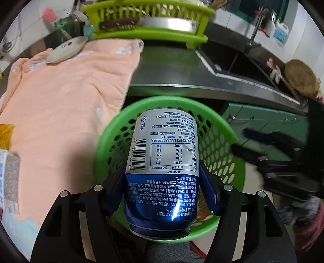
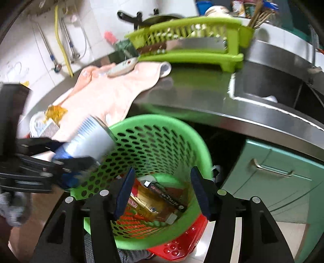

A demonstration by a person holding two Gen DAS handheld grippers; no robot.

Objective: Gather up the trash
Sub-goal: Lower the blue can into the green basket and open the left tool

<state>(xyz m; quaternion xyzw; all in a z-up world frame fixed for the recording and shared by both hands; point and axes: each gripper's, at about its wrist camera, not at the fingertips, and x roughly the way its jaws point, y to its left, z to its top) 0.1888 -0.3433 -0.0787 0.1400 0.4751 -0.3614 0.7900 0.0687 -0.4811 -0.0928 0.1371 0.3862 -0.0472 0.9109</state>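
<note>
Domestic kitchen, lived-in. Stainless steel surface [image 2: 198, 95] runs along a white-tiled wall [image 2: 26, 60], with a recessed sink [image 1: 232, 58] and a faucet [image 1: 255, 28] above it. Lime-green dish rack [image 1: 149, 18] stands on the surface holding a metal basin [image 1: 170, 24]. Teal cabinet doors with metal handles [image 2: 271, 168] sit under the surface edge. Detergent bottles [image 1: 280, 32] stand behind the sink; a round wooden board [image 1: 300, 77] leans near it. Peach towel [image 1: 66, 91] is spread on the surface with a small plate [image 1: 66, 49] on it. Pipes and a yellow hose [image 2: 60, 38] run down the tiles.
</note>
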